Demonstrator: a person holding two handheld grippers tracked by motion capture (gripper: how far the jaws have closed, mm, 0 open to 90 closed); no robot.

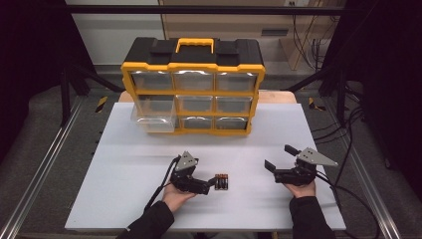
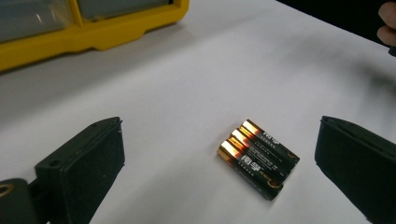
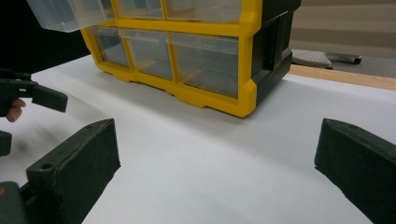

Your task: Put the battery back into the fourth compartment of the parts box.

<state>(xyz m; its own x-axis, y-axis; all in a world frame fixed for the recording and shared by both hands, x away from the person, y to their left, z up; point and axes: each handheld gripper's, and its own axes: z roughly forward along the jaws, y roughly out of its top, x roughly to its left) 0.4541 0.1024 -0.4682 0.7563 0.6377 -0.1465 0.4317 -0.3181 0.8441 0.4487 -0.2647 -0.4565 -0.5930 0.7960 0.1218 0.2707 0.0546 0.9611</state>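
The 3 batteries (image 2: pixel 257 158) lie side by side on the white table (image 1: pixel 124 199), touching one another, near the person's edge and well apart from the organizer (image 1: pixel 193 92). The left gripper (image 1: pixel 213 182) sits just beside them at their left, and its own view shows its jaws spread wide with the batteries lying between and a little ahead of them, not yet touched. So the pick-up looks to be only at the approach stage: nothing is gripped, nothing lifted. The organizer stands at the far side of the table with 9 clear drawers, and 1 drawer (image 1: pixel 154 113), at its left in the middle row, is pulled out and looks empty, which I judge to be the likely place for the batteries. The right gripper (image 1: pixel 279 158) hovers over bare table well to the right, its jaws also wide and holding nothing. Left to do, as I read it: close on the batteries, carry them to the open drawer, drop them in, and probably push the drawer shut.
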